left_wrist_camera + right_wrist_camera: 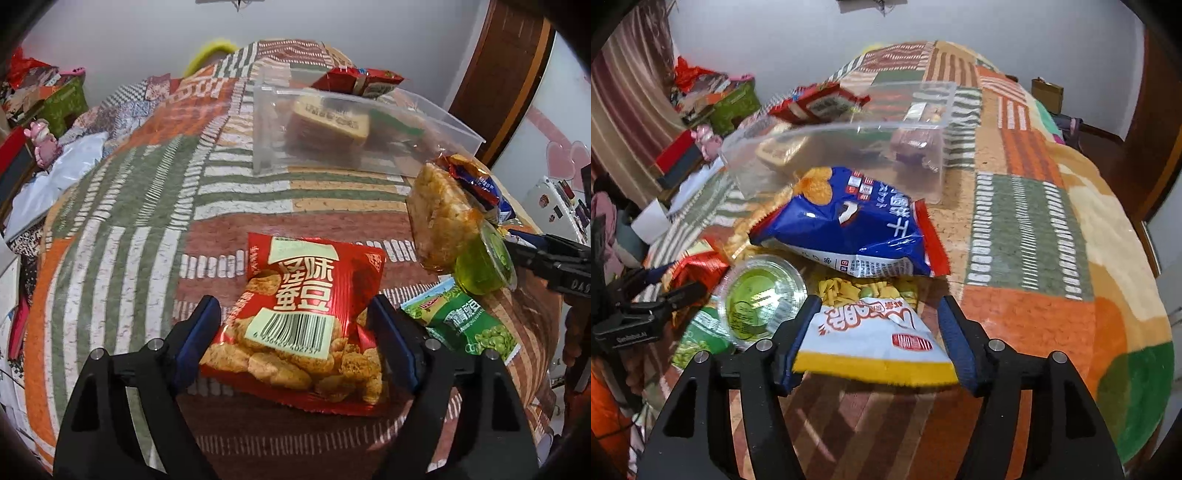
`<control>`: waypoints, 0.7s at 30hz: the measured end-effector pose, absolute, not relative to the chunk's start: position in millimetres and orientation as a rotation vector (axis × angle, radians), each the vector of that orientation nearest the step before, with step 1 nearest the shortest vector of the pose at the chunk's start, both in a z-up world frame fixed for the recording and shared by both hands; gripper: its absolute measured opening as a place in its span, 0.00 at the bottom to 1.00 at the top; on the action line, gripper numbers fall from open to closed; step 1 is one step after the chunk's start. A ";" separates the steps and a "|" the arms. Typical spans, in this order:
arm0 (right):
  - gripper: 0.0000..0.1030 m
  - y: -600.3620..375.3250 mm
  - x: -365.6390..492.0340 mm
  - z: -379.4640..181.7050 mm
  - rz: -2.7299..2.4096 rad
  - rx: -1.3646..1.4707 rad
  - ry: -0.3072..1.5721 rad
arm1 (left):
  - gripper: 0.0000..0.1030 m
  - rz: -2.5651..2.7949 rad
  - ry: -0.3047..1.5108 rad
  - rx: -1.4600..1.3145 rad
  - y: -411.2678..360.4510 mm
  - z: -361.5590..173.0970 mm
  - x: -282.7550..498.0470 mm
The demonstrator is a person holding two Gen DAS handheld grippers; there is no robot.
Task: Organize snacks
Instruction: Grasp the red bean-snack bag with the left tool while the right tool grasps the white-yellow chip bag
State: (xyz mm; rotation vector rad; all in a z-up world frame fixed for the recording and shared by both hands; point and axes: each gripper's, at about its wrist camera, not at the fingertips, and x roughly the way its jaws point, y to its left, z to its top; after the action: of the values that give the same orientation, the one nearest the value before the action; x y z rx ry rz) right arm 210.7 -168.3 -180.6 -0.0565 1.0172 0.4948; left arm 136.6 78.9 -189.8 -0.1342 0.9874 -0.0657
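Note:
My left gripper [293, 314] stands open around a red snack packet [306, 314] that lies flat on the patchwork blanket; its blue pads [201, 332] sit close to the packet's side edges. My right gripper [877, 317] is open around a white packet with a yellow edge [871, 339]; the packet's left side lies against the left pad. A clear plastic bin [332, 129] at the far side holds a few snacks. Beside the right gripper are a green jelly cup [761, 295] and a blue chip bag [849, 229]. The right gripper's dark fingers [546, 258] show at the left wrist view's right edge.
A green pea packet [469, 325], a clear-wrapped crispy snack [439, 221] and the jelly cup [484, 266] crowd the right side in the left wrist view. A red packet [816, 103] rests on the bin's rim. Boxes and clutter [713, 103] line the far left. The blanket [1027, 229] stretches to the right.

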 end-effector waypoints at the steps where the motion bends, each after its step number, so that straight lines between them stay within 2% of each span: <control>1: 0.61 -166.8 211.8 -183.1 0.496 -0.061 1.023 | 0.80 -0.067 0.987 -0.137 78.7 -190.8 138.1; 4: 0.62 -167.6 210.3 -184.8 0.497 -0.060 1.014 | 0.80 -0.067 0.978 -0.130 77.3 -191.5 137.8; 6: 0.58 -168.2 206.9 -184.1 0.496 -0.067 1.004 | 0.78 -0.069 0.971 -0.132 77.7 -190.8 136.5; 8: 0.56 -167.1 202.7 -183.0 0.488 -0.085 0.993 | 0.73 -0.073 0.961 -0.145 79.3 -188.5 133.6; 11: 0.44 -168.1 195.0 -180.7 0.484 -0.100 0.983 | 0.61 -0.079 0.942 -0.157 83.2 -181.3 128.5; 13: 0.43 -174.5 190.6 -178.3 0.485 -0.077 0.978 | 0.58 -0.088 0.944 -0.169 85.4 -178.0 126.5; 19: 0.38 -186.6 180.0 -163.4 0.484 -0.037 0.938 | 0.55 -0.061 0.918 -0.128 80.7 -167.2 117.8; 20: 0.28 -188.8 178.6 -160.2 0.485 -0.033 0.933 | 0.55 -0.057 0.910 -0.127 79.9 -164.9 116.0; 21: 0.28 -190.6 178.3 -157.4 0.487 -0.025 0.929 | 0.55 -0.056 0.902 -0.126 79.2 -162.4 114.4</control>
State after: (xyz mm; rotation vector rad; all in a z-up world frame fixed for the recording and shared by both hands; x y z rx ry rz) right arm 178.3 -190.6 -157.4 -0.0251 0.9285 0.4866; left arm 114.4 79.2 -162.4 -0.1261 0.9019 -0.0558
